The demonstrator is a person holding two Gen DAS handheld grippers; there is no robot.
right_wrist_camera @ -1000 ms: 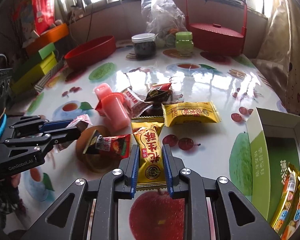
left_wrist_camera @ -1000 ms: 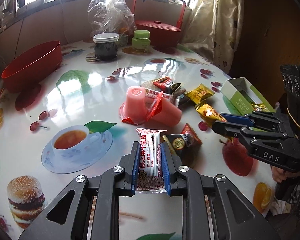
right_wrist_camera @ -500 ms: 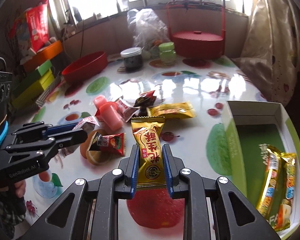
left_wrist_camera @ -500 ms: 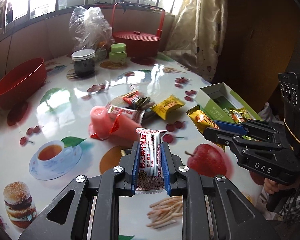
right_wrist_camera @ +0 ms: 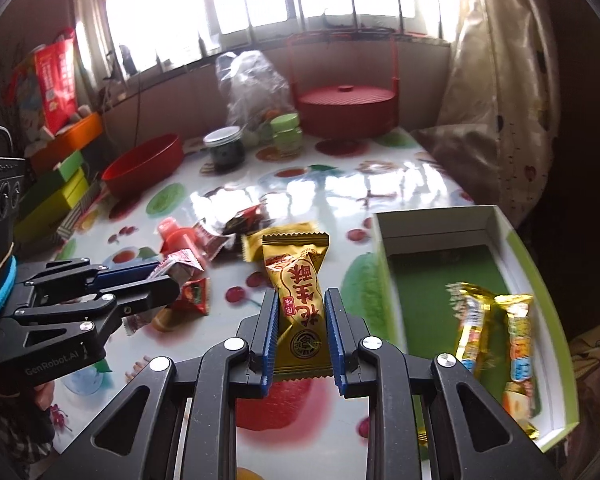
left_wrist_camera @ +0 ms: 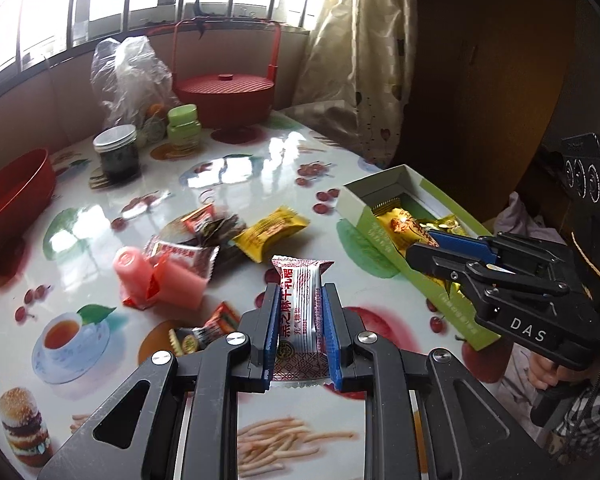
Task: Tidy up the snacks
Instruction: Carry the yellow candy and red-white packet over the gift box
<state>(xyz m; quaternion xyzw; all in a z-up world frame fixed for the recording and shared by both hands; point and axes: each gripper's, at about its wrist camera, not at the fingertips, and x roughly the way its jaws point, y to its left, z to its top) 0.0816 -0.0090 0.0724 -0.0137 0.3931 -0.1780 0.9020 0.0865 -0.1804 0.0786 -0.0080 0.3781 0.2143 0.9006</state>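
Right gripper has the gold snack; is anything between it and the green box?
Nothing visible does. The right gripper holds the gold snack above the table, left of the green box. The box is open-topped; two gold bars lie at its near end, the far end bare.

Far end of the table (left_wrist_camera: 260, 168): lidded red basket (left_wrist_camera: 224, 94), dark jar (left_wrist_camera: 117, 154), red bowl (right_wrist_camera: 144, 164).

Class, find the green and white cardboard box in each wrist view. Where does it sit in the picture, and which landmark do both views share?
Left wrist view: the green and white box lies right of centre, partly behind the right gripper.
Right wrist view: the box fills the lower right, wrapped snacks inside.
Shared landmark: the red lidded basket by the window.
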